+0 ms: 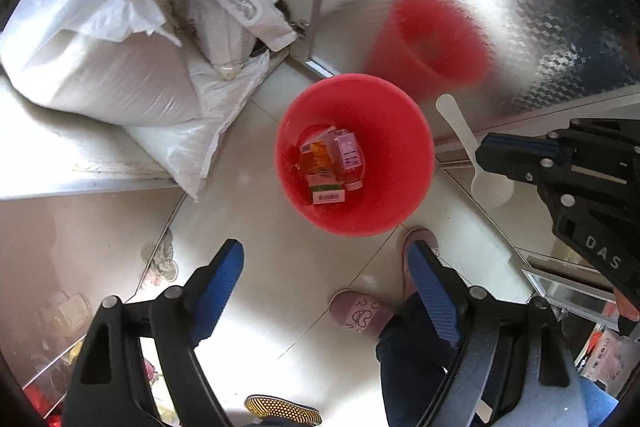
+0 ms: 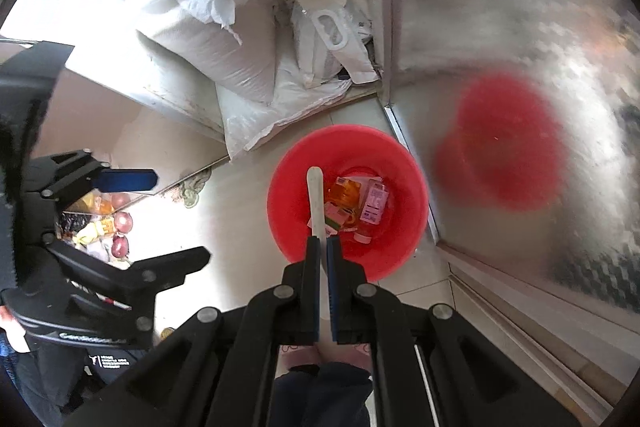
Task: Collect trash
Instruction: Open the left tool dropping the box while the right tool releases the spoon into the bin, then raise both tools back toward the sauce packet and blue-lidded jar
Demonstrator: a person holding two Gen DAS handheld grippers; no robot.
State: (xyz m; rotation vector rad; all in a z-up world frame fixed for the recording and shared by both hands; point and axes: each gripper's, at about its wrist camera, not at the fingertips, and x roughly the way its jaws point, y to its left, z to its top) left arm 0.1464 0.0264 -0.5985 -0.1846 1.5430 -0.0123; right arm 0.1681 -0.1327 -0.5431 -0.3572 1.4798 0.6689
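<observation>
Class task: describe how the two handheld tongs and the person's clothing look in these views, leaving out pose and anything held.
Both the left tongs and the right tongs have black, angular plastic frames with silver rivets and ribbed blue finger pads. The right tongs' body bears white letters "DAS". The person wears dark trousers and pink slippers.

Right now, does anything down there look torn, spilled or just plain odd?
The top white sack on the ledge is ripped open, its edge frayed into loose threads. The red blur on the metal door is only the red bin reflected. Nothing has spilled; the white spoon is clamped in the right gripper.
</observation>
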